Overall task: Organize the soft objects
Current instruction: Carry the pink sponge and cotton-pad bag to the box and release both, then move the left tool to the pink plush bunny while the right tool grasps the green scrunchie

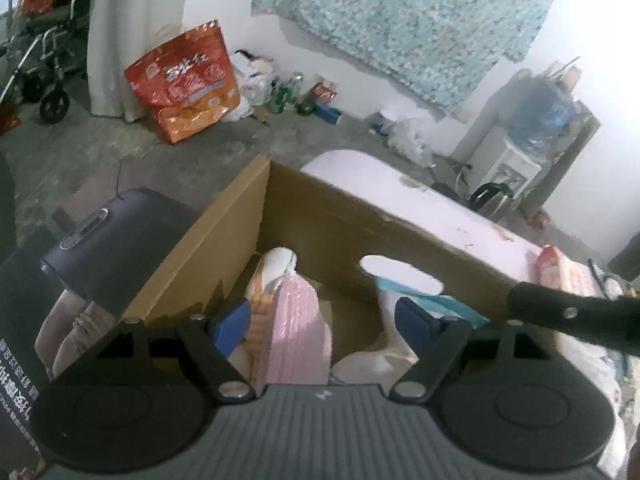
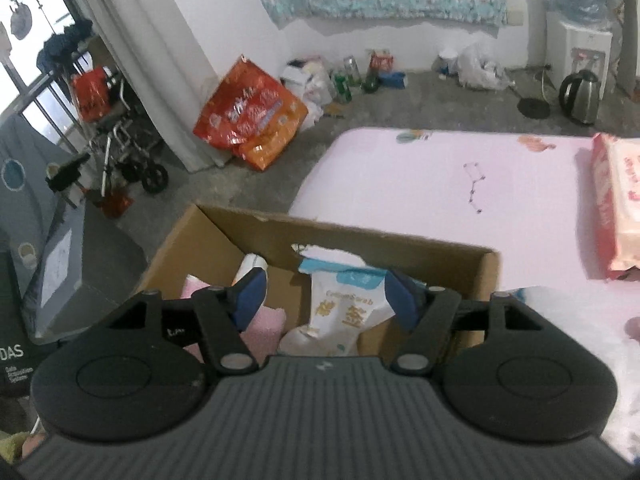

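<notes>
Both grippers hang over an open cardboard box (image 2: 400, 252) that stands at the edge of a pale pink mat (image 2: 440, 184). The left gripper (image 1: 320, 320) has its blue pads spread wide with nothing between them; below the gap a folded pink towel (image 1: 298, 336) stands on edge inside the box, nearer the left pad, beside a white roll (image 1: 280, 266). The right gripper (image 2: 326, 300) is likewise parted, and a white cotton-swab pouch (image 2: 344, 312) leans in the box between its pads, just beside the right one; whether they touch I cannot tell. Only the right view shows a red-and-white tissue pack (image 2: 616, 212) on the mat's far side and a kettle (image 2: 580, 96) on the floor; the left view alone shows a dark case (image 1: 104, 248) against the box's left wall.
</notes>
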Motion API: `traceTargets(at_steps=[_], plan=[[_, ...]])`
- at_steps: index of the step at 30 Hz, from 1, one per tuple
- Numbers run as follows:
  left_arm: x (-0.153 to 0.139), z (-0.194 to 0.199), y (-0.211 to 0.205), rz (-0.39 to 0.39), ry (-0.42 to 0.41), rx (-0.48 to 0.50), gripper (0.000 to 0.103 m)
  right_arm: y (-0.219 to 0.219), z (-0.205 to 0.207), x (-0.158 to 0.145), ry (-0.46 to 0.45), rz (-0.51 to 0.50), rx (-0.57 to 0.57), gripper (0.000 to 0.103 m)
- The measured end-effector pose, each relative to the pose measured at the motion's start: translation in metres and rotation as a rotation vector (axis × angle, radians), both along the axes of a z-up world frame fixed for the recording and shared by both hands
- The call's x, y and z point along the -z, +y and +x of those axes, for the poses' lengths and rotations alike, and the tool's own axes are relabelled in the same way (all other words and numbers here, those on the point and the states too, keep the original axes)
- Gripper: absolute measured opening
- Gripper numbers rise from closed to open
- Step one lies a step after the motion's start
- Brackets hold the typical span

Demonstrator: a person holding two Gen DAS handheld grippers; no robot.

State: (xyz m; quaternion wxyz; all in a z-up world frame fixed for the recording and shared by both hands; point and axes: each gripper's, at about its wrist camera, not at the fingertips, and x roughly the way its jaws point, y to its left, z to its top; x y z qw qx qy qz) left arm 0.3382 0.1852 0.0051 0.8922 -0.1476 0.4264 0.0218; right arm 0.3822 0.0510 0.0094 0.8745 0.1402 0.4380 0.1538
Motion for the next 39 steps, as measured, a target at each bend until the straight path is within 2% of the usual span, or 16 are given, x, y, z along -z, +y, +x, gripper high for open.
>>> traceTargets(at_steps=[6,12,16,19,24,27,30,33,36,38,39], plan=[[-0.031,-0.025,-0.007,-0.028,-0.093,0.004,0.082,-0.043,-0.043,-0.043,-0.093,0.061,-0.002,0.069],[-0.073,-0.059,-0.035,-0.003,-0.181,0.050,0.085,-0.119,-0.107,-0.088,-0.191,0.119,0.032,0.073],[-0.095,-0.083,-0.074,0.030,-0.181,0.150,0.087,-0.191,-0.163,-0.102,-0.234,0.122,0.095,0.075],[-0.104,-0.103,-0.111,0.038,-0.182,0.262,0.089,-0.252,-0.207,-0.104,-0.249,0.110,0.172,0.077],[-0.107,-0.130,-0.186,0.091,-0.198,0.440,0.092,-0.344,-0.264,-0.085,-0.222,0.102,0.305,0.079],[-0.106,-0.141,-0.232,0.094,-0.215,0.537,0.096,-0.390,-0.285,-0.060,-0.174,0.135,0.379,0.079],[-0.097,-0.145,-0.277,0.116,-0.215,0.611,0.096,-0.417,-0.298,-0.028,-0.128,0.164,0.425,0.079],[-0.080,-0.146,-0.314,0.156,-0.197,0.655,0.096,-0.429,-0.294,0.005,-0.088,0.163,0.439,0.079],[-0.061,-0.139,-0.344,0.204,-0.174,0.683,0.089,-0.426,-0.269,0.030,-0.061,0.127,0.423,0.075],[-0.046,-0.130,-0.365,0.243,-0.148,0.697,0.074,-0.421,-0.240,0.044,-0.051,0.098,0.402,0.068],[-0.039,-0.125,-0.373,0.259,-0.138,0.700,0.071,-0.423,-0.230,0.050,-0.046,0.092,0.394,0.066]])
